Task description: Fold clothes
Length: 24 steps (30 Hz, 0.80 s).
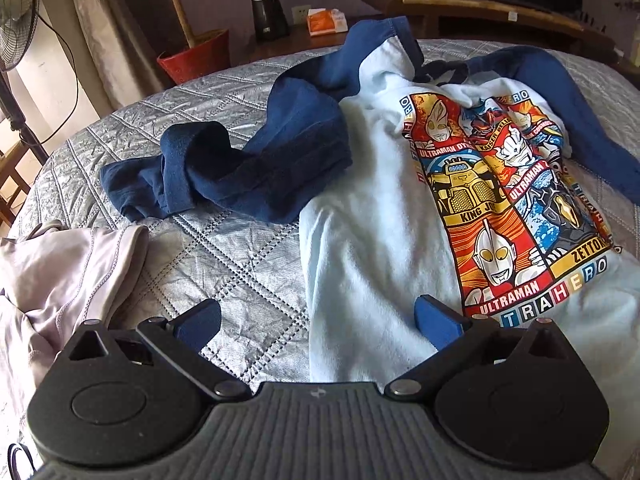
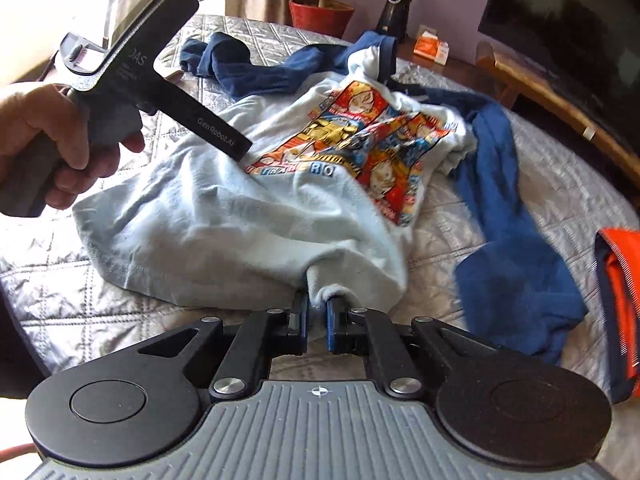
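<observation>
We're in a home bedroom: a quilted grey bed (image 1: 224,248), curtains (image 1: 96,28), a standing fan (image 1: 16,20) and a dark television (image 2: 568,40) opposite.

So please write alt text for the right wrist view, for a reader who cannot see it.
The right gripper is shut on a pinched fold at the hem of a light blue shirt with a cartoon hero print, lying rumpled on a grey quilted bed. A hand holds the left gripper against the shirt.
</observation>
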Motion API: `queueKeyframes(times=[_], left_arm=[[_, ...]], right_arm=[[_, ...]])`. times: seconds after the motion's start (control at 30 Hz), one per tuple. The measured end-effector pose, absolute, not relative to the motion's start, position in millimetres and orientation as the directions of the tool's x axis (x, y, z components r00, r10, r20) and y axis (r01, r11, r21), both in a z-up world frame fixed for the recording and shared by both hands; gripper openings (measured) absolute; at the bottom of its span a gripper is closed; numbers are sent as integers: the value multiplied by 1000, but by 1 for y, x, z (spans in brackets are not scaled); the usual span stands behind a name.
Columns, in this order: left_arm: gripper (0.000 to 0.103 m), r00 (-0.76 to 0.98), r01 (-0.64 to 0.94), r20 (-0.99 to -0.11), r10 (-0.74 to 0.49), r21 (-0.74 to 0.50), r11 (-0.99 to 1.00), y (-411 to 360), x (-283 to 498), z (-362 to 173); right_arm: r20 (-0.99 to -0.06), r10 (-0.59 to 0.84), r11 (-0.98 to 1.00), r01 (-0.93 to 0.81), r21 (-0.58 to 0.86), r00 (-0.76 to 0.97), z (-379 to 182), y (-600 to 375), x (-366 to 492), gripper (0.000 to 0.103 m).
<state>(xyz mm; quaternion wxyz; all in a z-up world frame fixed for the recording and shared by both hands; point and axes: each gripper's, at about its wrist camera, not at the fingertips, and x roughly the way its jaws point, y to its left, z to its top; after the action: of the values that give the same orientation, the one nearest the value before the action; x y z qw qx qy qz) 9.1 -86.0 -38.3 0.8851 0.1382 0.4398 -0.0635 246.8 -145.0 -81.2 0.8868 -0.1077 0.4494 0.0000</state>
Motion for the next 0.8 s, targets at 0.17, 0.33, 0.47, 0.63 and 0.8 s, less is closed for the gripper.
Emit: queueKeyframes(times=[0.17, 0.33, 0.47, 0.63, 0.8], left_arm=[[103, 603, 239, -797, 2, 183, 954, -85, 8, -37], [103, 590, 238, -807, -10, 163, 957, -83, 11, -36], [102, 581, 221, -814, -26, 127, 967, -76, 16, -34], [102, 603, 173, -798, -12, 116, 978, -67, 18, -29], [102, 609, 120, -793, 1, 93, 988, -54, 24, -26]], right_arm=[[-695, -282, 859, -148, -490, 661, -45, -147, 226, 11], [-699, -331, 782, -231, -580, 634, -44, -146, 207, 15], [-715, -132, 798, -355, -488, 687, -37, -120, 196, 17], [-764, -23, 790, -456, -409, 645, -74, -72, 226, 73], [-813, 23, 875, -406, -265, 582, -110, -65, 264, 70]])
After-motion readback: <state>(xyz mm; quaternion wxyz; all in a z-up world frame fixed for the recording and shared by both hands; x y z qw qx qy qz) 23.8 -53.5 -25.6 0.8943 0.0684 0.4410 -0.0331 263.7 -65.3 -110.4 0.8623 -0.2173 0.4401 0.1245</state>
